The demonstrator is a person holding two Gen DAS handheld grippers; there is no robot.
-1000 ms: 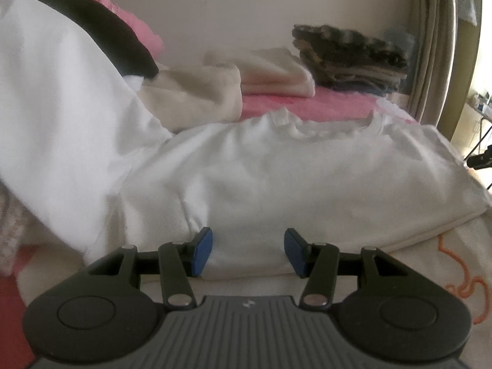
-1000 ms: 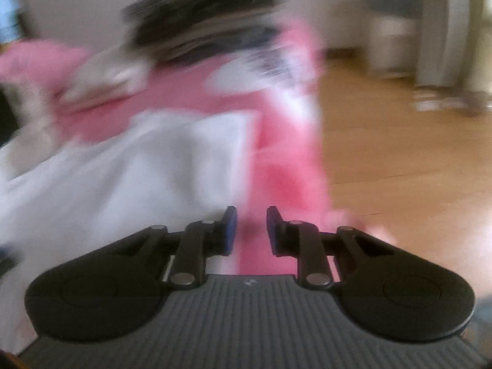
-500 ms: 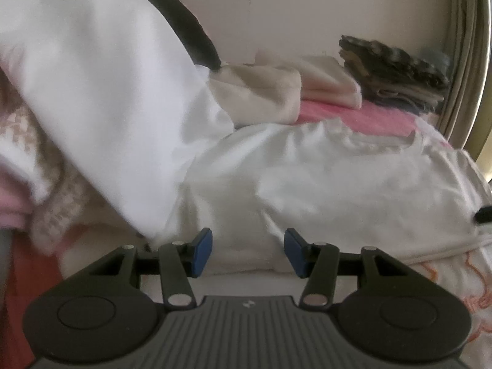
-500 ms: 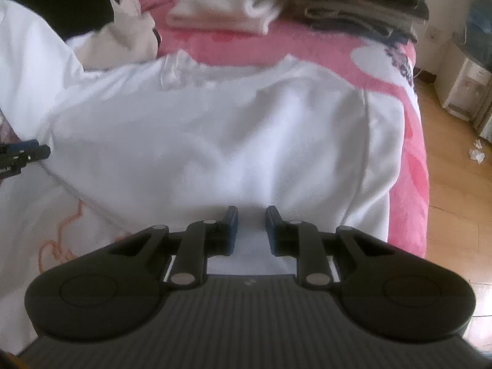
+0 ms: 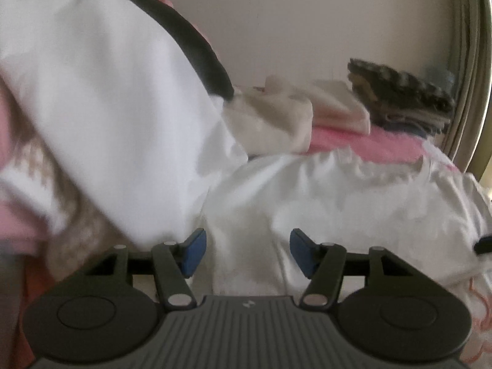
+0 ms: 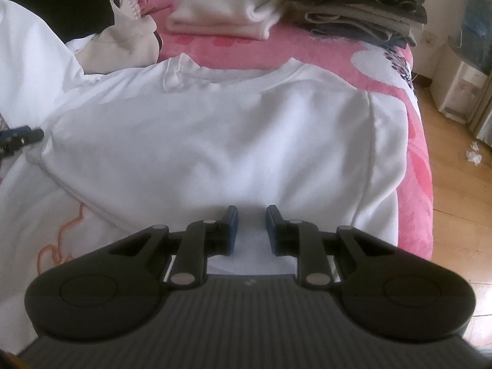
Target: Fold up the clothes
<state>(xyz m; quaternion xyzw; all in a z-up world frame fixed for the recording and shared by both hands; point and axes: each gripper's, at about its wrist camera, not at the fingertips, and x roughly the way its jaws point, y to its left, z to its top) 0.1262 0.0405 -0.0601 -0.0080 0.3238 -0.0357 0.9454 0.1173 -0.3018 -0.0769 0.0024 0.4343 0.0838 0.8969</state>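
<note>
A white sweatshirt [image 6: 215, 141] lies flat on the bed, collar [image 6: 233, 83] at the far side. Its left sleeve [image 5: 107, 107] runs up over a heap of clothes. My right gripper [image 6: 252, 230] hovers over the near hem, right of centre, open by a narrow gap with only cloth below it. My left gripper [image 5: 248, 250] is open wide at the shirt's [image 5: 338, 203] left side, just where the sleeve begins, with nothing between the pads. The right wrist view shows the left gripper's tip [image 6: 18, 136] at the shirt's left edge.
Folded white clothes [image 6: 221, 18] and a dark folded stack [image 6: 353, 3] sit at the back of the pink bedcover [image 6: 384, 61]. A black garment [image 6: 61, 9] and a cream one [image 6: 123, 43] are heaped at the back left. Wooden floor [image 6: 455, 215] lies right of the bed.
The right gripper swung from the bed's edge to over the sweatshirt's hem and came closer. The left gripper shifted left toward the sleeve. Both gaps look unchanged.
</note>
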